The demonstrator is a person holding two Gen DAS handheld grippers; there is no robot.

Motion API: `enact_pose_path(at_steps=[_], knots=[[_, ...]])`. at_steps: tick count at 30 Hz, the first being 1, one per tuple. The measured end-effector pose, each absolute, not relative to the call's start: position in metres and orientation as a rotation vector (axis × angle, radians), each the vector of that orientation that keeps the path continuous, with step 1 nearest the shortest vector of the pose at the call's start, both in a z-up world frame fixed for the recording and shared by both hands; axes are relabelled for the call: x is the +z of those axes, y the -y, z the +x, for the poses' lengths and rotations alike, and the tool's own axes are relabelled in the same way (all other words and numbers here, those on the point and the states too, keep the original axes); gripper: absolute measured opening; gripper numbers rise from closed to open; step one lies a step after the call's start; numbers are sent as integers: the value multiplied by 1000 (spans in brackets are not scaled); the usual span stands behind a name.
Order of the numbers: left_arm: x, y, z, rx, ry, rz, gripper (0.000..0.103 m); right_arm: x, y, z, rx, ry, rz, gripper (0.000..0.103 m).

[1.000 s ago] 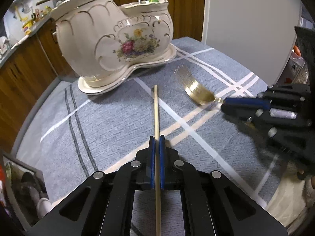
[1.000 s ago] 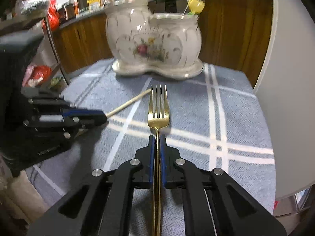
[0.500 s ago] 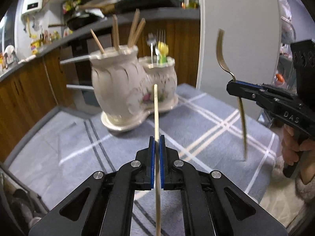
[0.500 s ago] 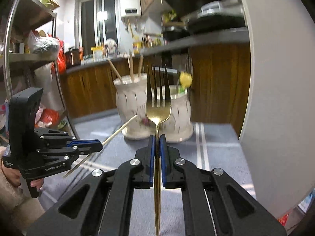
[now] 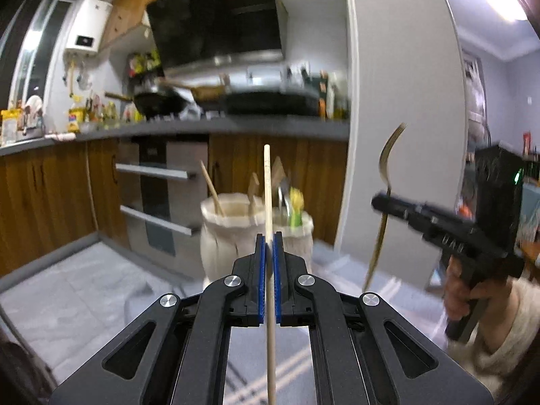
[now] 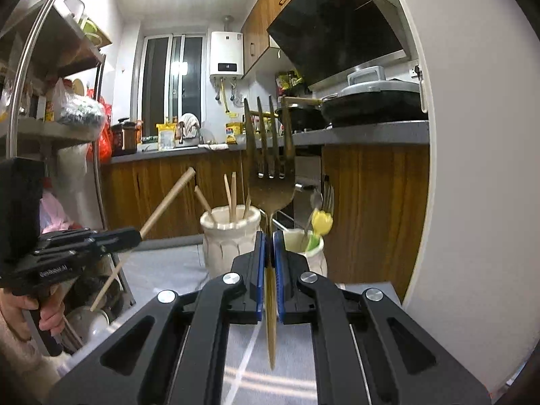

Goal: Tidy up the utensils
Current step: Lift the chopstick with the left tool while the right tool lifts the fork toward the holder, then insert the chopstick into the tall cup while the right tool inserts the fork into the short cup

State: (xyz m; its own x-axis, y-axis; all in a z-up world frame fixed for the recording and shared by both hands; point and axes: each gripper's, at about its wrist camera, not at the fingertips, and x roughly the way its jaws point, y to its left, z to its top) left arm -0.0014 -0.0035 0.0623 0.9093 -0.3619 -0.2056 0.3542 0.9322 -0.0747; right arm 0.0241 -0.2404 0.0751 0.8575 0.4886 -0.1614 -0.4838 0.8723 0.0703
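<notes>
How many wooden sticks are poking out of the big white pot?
4, all in the big white pot: one leaning left, two upright together, one short on the right. More may be hidden inside.

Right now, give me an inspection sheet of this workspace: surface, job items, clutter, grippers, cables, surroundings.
Surface: grey cloth with pale stripes covers the table.
Job's things: wooden chopstick and gold fork, both lifted clear of the cloth. Cream two-pot ceramic holder ahead; the taller pot holds wooden sticks, the shorter metal cutlery and a yellow-topped piece.
Clutter: nothing seen on the cloth.
Grippers: left gripper shut on the chopstick; right gripper shut on the fork, tines up.
Cables: nothing seen.
Surroundings: kitchen counter with pans, range hood, wooden cabinets, shelf rack on the left in the right wrist view.
</notes>
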Motion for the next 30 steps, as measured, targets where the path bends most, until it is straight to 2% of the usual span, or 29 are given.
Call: enact_pose_path(at_steps=[12,24,30], knots=[[95,-7,94,-351,-102,-238,5,116,237,87,509,-46,206,6],[92,5,157,-265,-37,-208,5,97,245,131,445,-15,297,6],[73,-5,163,-265,-72,-222,5,83,240,150,472,-95,323,6]])
